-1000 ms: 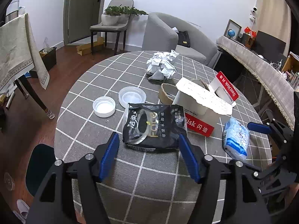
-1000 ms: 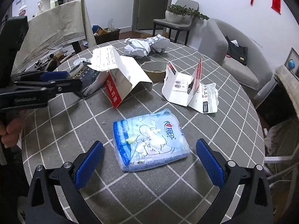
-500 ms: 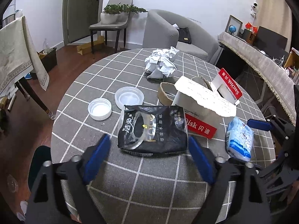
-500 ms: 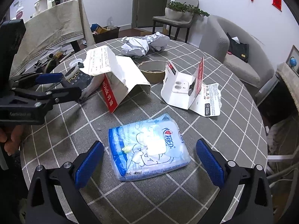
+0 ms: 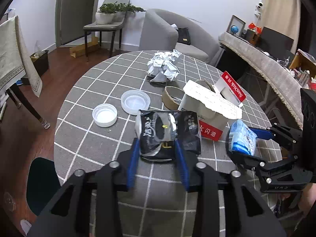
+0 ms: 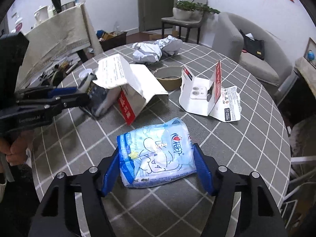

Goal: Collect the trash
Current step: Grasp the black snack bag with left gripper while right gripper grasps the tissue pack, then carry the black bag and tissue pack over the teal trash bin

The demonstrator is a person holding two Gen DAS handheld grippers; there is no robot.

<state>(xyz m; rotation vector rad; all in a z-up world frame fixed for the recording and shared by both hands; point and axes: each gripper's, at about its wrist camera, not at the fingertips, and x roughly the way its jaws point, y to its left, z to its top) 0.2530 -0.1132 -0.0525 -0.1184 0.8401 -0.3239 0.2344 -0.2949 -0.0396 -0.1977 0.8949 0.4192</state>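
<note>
My left gripper point(image 5: 157, 145) is shut on a crumpled black snack bag point(image 5: 165, 132) near the front of the round checked table point(image 5: 94, 138). My right gripper point(image 6: 157, 154) is shut on a blue-and-white tissue pack point(image 6: 156, 154), which also shows in the left wrist view point(image 5: 242, 137). A torn white and red box point(image 5: 209, 114) stands behind the bag. A second torn white box point(image 6: 199, 96), crumpled paper point(image 5: 164, 67), a tape roll point(image 5: 171, 98) and two plastic lids point(image 5: 104, 114) point(image 5: 135, 101) lie farther back.
A grey armchair point(image 5: 167, 33) and a chair with a plant point(image 5: 106, 23) stand beyond the table. A cloth-covered side table point(image 6: 57, 37) with a kettle stands to the left. A dark stool point(image 5: 41, 179) sits below the table's left edge.
Both grippers have closed: the left onto the black bag, squeezing it narrow, and the right onto the tissue pack. Both stood wide open earlier.
</note>
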